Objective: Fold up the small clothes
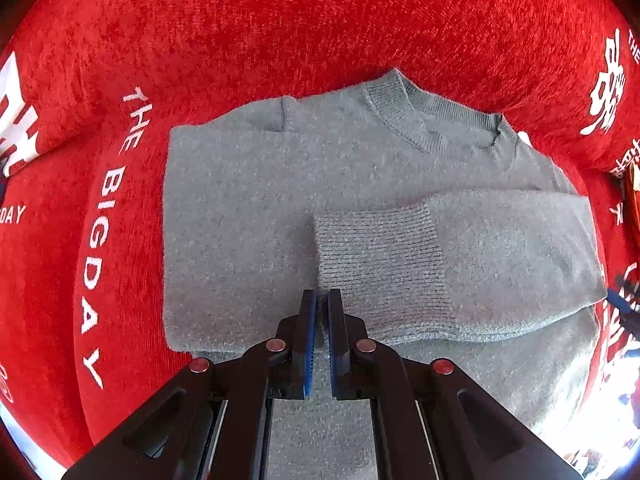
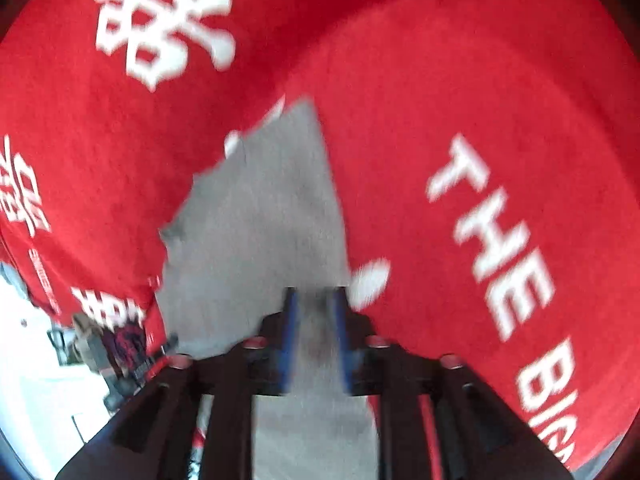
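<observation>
- A grey knitted sweater (image 1: 248, 216) is seen lying flat on a red plush cloth (image 1: 280, 20); in the left wrist view its ribbed neckline (image 1: 404, 120) is turned away from the camera.
- One sleeve (image 1: 500, 256) is laid across the body of the sweater, its ribbed cuff (image 1: 376, 256) resting near the middle of the garment.
- On the other side the sweater is folded to a straight edge.
- The left gripper (image 1: 322, 300) is held over the lower part of the sweater, just beside the cuff; its blue-padded fingers (image 1: 309, 332) are drawn almost together, with only a narrow slit between them, and no cloth is seen inside.
- In the blurred right wrist view, the right gripper (image 2: 314, 294) is held low over grey knit (image 2: 264, 208); its fingers (image 2: 289, 336) stand apart, grey fabric shows between them, and whether it is pinched cannot be told.
- The red cloth is printed in white with "THE BIG DAY" (image 1: 100, 216) and large characters (image 2: 168, 20).
</observation>
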Tool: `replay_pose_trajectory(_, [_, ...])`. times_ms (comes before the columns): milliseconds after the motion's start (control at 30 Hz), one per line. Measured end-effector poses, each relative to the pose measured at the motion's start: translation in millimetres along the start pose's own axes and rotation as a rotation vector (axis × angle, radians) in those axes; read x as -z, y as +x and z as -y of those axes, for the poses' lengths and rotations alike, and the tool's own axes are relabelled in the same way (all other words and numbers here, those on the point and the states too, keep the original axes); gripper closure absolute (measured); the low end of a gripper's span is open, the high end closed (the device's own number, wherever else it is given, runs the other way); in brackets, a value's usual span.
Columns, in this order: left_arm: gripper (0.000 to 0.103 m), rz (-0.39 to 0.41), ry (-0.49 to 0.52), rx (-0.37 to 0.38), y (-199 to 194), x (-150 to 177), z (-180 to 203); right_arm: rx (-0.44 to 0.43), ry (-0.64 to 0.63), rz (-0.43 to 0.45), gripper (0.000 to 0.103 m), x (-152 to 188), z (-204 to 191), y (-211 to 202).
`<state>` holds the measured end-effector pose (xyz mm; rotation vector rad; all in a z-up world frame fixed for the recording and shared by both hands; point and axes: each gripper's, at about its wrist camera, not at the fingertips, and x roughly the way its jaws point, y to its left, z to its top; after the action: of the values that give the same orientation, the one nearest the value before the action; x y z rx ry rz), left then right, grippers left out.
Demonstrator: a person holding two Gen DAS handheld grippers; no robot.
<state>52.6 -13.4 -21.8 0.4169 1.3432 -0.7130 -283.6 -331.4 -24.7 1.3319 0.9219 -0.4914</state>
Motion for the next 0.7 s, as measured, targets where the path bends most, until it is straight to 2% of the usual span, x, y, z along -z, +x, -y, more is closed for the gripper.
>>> replay_pose_trajectory(67, [0.096,0.002,-0.001,-0.009,0.9,-0.8,2.4,-0.036,0.023,-0.005,0.044,-17.7,1.6,12.1])
replay_pose_trajectory(133, [0.096,0.003,-0.005,-0.017,4.8,-3.6,9.1,-0.041,0.033,-0.075,0.047,-28.1,0.7,33.2])
replay_pose_trajectory(200, [0.096,0.004,-0.005,-0.026,8.1,-5.1,17.2,-0.003,-0.023,-0.127,0.095,-30.6,-11.1,45.3])
replay_pose_trajectory(333, [0.096,0.012,0.006,-0.051,9.1,-2.8,22.2,0.266,-0.317,-0.085,0.095,-23.5,-47.3,43.0])
replay_pose_trajectory(400, [0.096,0.015,0.016,-0.106,9.5,-1.7,23.9,0.327,-0.383,-0.08,0.095,-19.6,-51.7,47.3])
replay_pose_trajectory(467, [0.096,0.0,0.006,-0.143,7.4,0.2,18.8,0.35,-0.369,-0.062,0.094,-17.8,-54.2,43.0])
replay_pose_trajectory(567, [0.096,-0.002,-0.039,-0.117,-2.4,5.2,8.9,0.339,-0.293,-0.028,0.092,-13.0,-49.5,24.6])
replay_pose_trajectory(700, [0.096,0.034,-0.017,-0.081,-23.6,9.3,15.8,0.292,-0.277,-0.003,0.09,0.7,-53.4,3.4])
